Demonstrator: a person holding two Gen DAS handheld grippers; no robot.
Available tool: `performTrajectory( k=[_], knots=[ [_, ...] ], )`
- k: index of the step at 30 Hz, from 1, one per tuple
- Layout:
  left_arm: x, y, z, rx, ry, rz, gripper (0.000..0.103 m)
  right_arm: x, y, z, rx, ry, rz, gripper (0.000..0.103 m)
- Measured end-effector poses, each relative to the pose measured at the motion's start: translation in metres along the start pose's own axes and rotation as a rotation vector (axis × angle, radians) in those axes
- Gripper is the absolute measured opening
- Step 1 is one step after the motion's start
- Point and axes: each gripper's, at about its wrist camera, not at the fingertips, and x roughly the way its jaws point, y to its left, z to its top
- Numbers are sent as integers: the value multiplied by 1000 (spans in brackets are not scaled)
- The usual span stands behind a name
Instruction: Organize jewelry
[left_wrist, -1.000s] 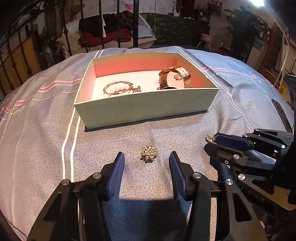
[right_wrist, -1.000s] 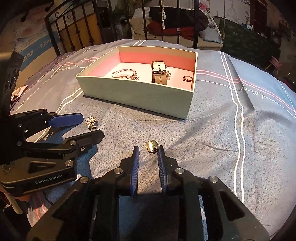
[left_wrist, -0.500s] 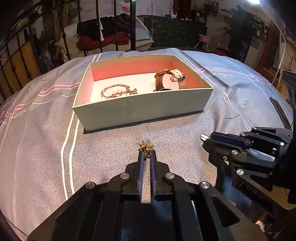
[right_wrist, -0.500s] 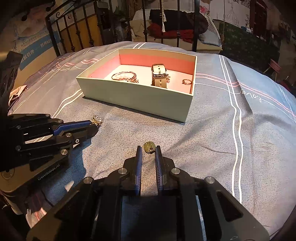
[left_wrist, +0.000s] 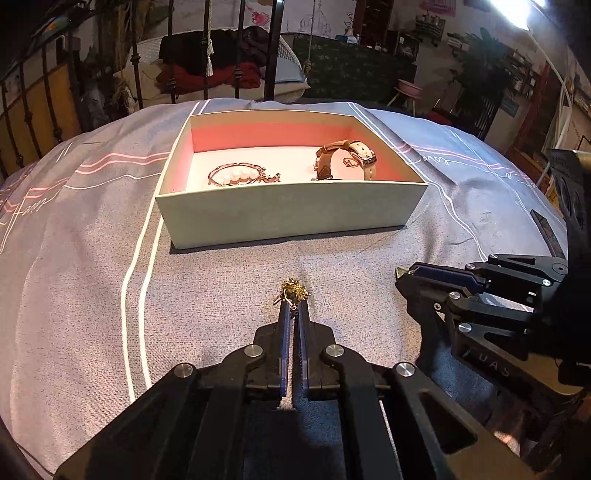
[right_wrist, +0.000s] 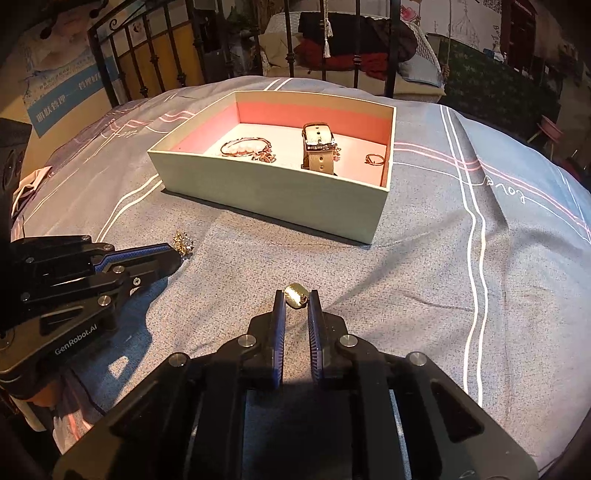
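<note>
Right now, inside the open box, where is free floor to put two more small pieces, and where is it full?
Inside the box, free floor lies at the back, along the pink wall, and in the strip between the pearl bracelet and the watch. The right end is crowded: the ring lies by the watch.

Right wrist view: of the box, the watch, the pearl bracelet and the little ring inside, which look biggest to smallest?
1. Box
2. Watch and pearl bracelet: too alike in apparent size to rank
3. Ring
</note>
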Motion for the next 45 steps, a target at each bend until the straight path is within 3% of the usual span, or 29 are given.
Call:
performTrajectory(
  k=[5,8,16,25,35,40,45],
  knots=[
    [-1,2,0,-11,-1,-9,4,3,5,2,-28,0,-16,13],
    [-2,3,0,-14,-2,-11,4,-1,8,0,-45,-19,-25,5],
    [0,0,3,-6,4,-10,8,-15,8,-7,-36,-70,7,5],
    [-28,-3,12,3,-69,-46,7,-37,14,-5,-30,-132,39,5],
    [-53,14,47,-6,-157,-48,5,-57,12,20,-20,-217,38,5],
    [-36,14,77,-20,-133,-39,5,-47,5,49,-4,-231,32,5],
    [-9,15,105,-48,-91,-7,5,-28,-1,87,4,-247,-33,5]
  ],
)
